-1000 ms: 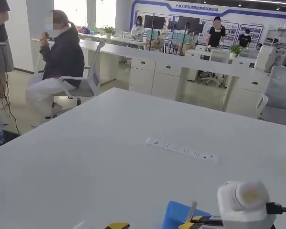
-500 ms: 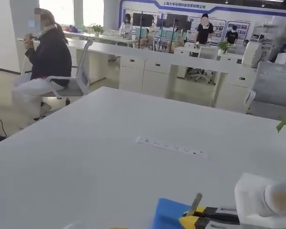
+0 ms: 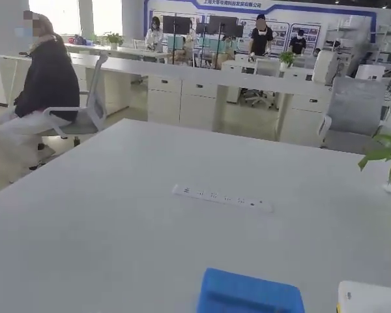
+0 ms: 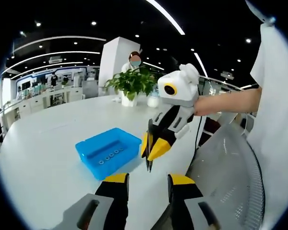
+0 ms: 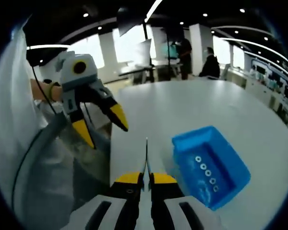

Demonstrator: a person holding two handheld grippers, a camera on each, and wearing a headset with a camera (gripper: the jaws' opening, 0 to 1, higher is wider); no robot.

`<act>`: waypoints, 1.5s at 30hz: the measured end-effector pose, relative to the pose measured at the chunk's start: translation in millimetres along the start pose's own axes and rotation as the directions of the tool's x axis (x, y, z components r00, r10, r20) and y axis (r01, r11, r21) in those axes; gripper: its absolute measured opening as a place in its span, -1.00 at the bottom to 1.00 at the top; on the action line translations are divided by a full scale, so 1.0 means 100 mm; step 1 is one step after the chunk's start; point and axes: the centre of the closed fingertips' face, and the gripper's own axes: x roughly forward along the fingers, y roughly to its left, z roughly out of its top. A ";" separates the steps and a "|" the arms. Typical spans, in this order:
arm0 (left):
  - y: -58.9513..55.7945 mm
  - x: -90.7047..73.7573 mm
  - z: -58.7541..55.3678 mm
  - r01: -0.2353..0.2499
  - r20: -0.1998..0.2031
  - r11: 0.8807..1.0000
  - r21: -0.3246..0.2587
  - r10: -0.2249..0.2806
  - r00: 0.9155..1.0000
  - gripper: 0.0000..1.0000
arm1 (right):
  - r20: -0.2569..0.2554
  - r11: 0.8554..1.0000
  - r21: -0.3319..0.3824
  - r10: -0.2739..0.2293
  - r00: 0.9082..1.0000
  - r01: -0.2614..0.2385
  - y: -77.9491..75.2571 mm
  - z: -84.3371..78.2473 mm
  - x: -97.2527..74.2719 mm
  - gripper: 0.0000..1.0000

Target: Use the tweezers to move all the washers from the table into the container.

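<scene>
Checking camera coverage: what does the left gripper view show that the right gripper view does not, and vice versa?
Left gripper view: a potted plant and the right gripper seen whole. Right gripper view: the left gripper seen whole, open and empty. Both: the tweezers clamped in the right gripper, and the blue container holding a row of washers.

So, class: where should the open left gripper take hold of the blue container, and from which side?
Probably a side wall of the blue container, from above: it is open-topped with thin upright walls, so one jaw fits inside, one outside, clear of the washers on its floor.
</scene>
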 end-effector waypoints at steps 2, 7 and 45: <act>-0.06 0.02 0.03 0.036 -0.007 0.999 -0.009 -0.036 0.999 -0.59 | -0.019 1.000 -0.013 0.028 0.999 -0.028 0.10 -0.06 0.04 -0.92; -0.12 0.10 0.11 0.097 -0.023 0.995 -0.019 -0.098 0.995 -0.79 | -0.058 0.995 -0.062 0.070 0.996 -0.073 0.26 -0.15 0.08 -0.92; -0.25 0.46 0.07 0.287 -0.247 0.941 0.179 -0.239 0.939 -1.00 | -0.256 0.960 -0.276 -0.020 0.967 -0.054 0.21 -0.42 0.12 -0.91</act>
